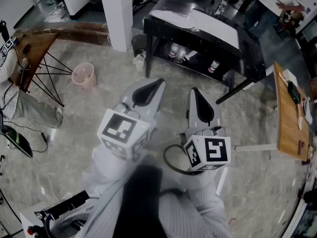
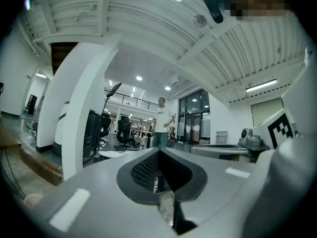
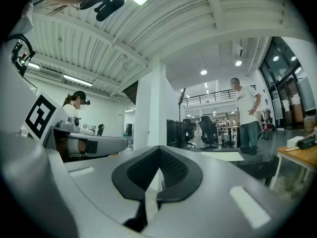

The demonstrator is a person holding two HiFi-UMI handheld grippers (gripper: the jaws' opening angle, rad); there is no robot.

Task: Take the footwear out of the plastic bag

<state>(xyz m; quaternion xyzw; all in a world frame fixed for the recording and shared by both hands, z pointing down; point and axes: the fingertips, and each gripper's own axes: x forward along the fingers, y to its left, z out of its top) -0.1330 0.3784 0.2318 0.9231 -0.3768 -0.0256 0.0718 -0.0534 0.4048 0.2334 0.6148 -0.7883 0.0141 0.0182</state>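
Observation:
In the head view my left gripper (image 1: 159,83) and right gripper (image 1: 194,90) are held side by side, level, above the stone floor, pointing toward a black table (image 1: 247,53). Both are shut with nothing between the jaws. A pale, shiny sheet or bag (image 1: 198,19) lies on that table top; I cannot tell what it holds, and no footwear shows in any view. In the left gripper view the left gripper (image 2: 159,150) has its jaws together, and the right gripper view shows the right gripper (image 3: 159,148) the same.
A white pillar (image 1: 119,14) stands left of the black table, with a pink bucket (image 1: 83,76) on the floor nearby. Wooden tables stand at the left (image 1: 34,43) and right (image 1: 290,118). A person (image 3: 246,113) stands far off in the room.

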